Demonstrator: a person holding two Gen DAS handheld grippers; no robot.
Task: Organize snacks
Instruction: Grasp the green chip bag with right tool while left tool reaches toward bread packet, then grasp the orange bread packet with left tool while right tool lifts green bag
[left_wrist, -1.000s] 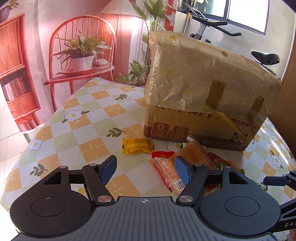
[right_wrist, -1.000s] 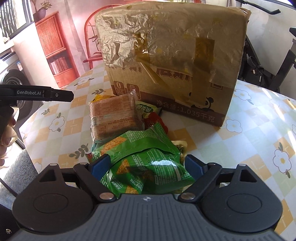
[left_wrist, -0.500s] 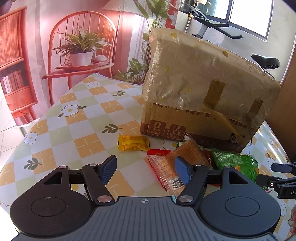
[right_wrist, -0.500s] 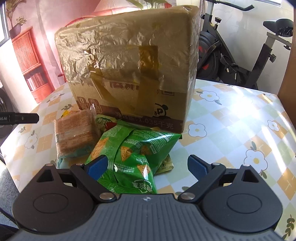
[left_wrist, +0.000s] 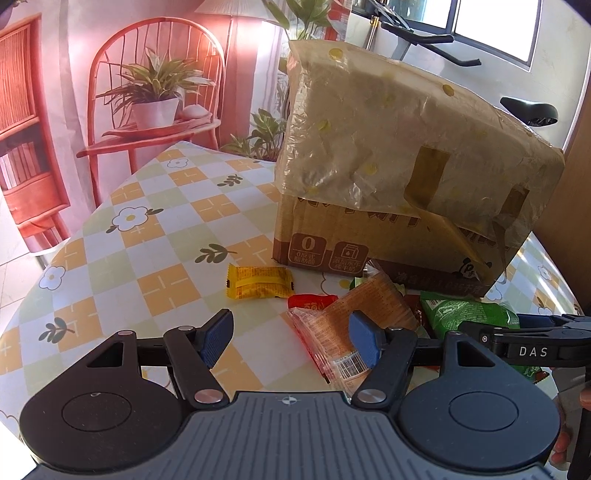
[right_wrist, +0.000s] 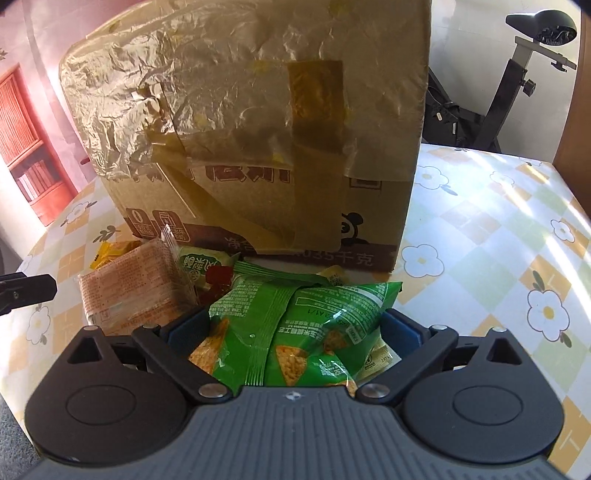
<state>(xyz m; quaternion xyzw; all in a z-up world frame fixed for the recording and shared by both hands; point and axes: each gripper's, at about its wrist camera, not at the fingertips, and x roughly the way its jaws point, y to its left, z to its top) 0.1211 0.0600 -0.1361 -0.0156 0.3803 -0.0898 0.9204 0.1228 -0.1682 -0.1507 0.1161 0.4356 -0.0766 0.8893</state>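
Observation:
A pile of snacks lies on the table in front of a taped cardboard box (left_wrist: 406, 192). My right gripper (right_wrist: 291, 332) is open, its jaws on either side of a green chip bag (right_wrist: 295, 325), which fills the gap; whether the pads touch it I cannot tell. An orange cracker pack (right_wrist: 133, 288) lies left of the bag. My left gripper (left_wrist: 290, 338) is open and empty above the table, with the cracker pack (left_wrist: 354, 317) by its right finger. A yellow snack pack (left_wrist: 258, 282) lies apart to the left. The green bag (left_wrist: 465, 314) shows at right.
The box (right_wrist: 258, 129) stands tall right behind the snacks. A red packet (left_wrist: 310, 301) and other small packets lie under the pile. The table (left_wrist: 147, 258) has a checked flower cloth. An exercise bike (right_wrist: 517, 74) stands behind the table at the right.
My right gripper moved forward and down around the green chip bag, which now fills the gap between its jaws. My left gripper stayed open and shifted slightly.

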